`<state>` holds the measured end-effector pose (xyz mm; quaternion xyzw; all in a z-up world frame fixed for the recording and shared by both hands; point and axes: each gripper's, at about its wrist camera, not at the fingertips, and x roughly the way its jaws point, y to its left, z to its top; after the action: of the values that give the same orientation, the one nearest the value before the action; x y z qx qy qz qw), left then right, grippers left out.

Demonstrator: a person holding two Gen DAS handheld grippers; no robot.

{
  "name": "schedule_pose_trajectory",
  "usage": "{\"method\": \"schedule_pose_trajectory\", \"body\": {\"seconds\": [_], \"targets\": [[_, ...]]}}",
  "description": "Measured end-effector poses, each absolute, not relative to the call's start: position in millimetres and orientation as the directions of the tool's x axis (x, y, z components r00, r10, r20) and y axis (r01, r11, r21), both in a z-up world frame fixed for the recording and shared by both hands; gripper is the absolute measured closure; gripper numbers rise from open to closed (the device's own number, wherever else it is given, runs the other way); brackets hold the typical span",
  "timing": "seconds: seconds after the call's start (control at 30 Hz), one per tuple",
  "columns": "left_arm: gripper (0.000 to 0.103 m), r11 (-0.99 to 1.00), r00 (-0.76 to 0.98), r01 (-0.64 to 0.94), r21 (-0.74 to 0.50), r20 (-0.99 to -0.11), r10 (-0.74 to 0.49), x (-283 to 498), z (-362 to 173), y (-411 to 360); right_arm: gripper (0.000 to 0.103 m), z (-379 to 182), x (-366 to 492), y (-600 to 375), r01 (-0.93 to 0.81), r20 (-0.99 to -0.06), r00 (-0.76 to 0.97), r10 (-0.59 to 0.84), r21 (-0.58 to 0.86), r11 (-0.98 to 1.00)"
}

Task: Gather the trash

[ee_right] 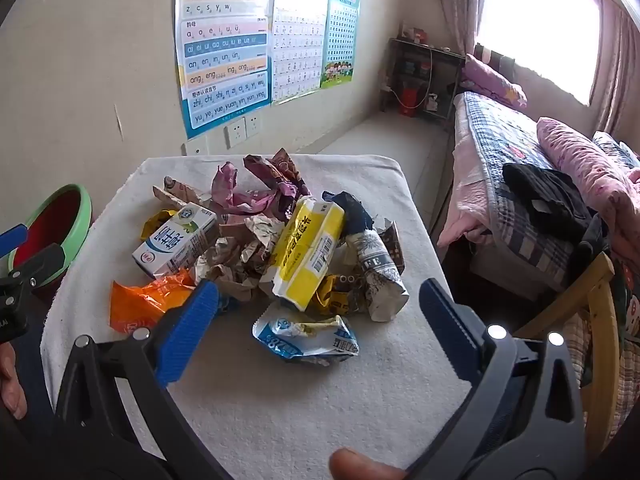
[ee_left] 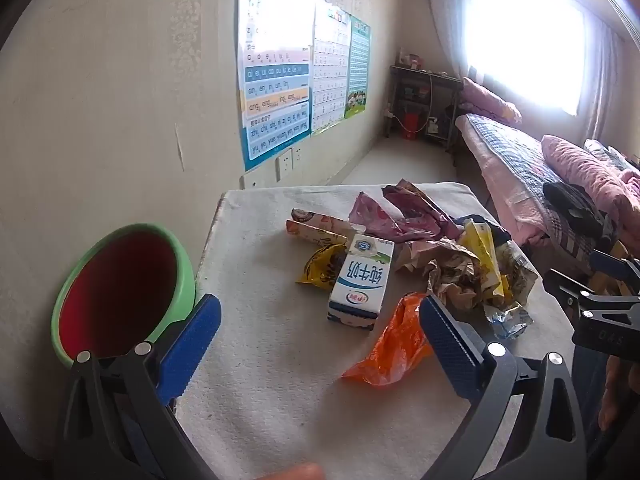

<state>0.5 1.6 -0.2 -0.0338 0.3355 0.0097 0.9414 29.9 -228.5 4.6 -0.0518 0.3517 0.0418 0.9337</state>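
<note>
Trash [ee_right: 256,248] is heaped on the cloth-covered tabletop [ee_right: 280,420], and the milk carton [ee_left: 358,290] is taken as the landmark. An orange wrapper [ee_left: 390,344] lies just in front of the carton, crumpled brown paper [ee_left: 456,272] and a yellow pack [ee_right: 310,252] lie beside it toward the bed [ee_right: 516,184], and pink wrappers [ee_left: 400,216] lie behind it toward the wall. A blue-and-white pouch [ee_right: 308,338] lies apart from the heap, on the near side. A green bin [ee_left: 120,288] with a red liner stands beyond the tabletop edge, on the carton's wall side; it is judged to be the receptacle.

No item is yet held, so the step in hand is judged to be the approach before a first pick. The left claw [ee_left: 320,344] is spread wide, with nothing pressed between its blue pads [ee_left: 192,344]; the carton and orange wrapper are framed ahead of it. The right claw [ee_right: 320,328] is likewise spread wide and empty, and the pouch is framed between its fingers without contact.

Both claws are pitched downward toward the heap and are held clear above the cloth. A fingertip of the person is seen at the lower edge of each view.

For the next move, one claw must be lowered over a single loose item, closed on it, and carried to the bin. Thin wrappers are expected to crumple or slip, so a grip across a bunched part is advised.
</note>
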Motion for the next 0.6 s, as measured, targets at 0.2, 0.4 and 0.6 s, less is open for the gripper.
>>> {"method": "schedule_pose_trajectory", "body": {"seconds": [0.2, 0.4, 0.6], "targets": [[0.008, 0.998, 0.783, -0.062, -0.020, -0.620, 0.036, -4.7, 0.8, -3.3, 0.004, 3.4, 30.2, -228.4, -0.109, -0.660, 0.751, 0.035, -0.071, 0.992], [0.008, 0.999, 0.782, -0.036, -0.019, -0.623, 0.016, -5.1, -2.7, -15.5, 0.004, -1.9, 30.3, -232.3, -0.111, -0.665, 0.746, 0.038, -0.067, 0.992], [0.008, 0.999, 0.777, -0.022, -0.028, -0.629, -0.001, -3.4, 0.4, -7.4, 0.004, 3.6, 30.8, -230.2, -0.109, -0.672, 0.740, 0.033, -0.071, 0.992]]}}
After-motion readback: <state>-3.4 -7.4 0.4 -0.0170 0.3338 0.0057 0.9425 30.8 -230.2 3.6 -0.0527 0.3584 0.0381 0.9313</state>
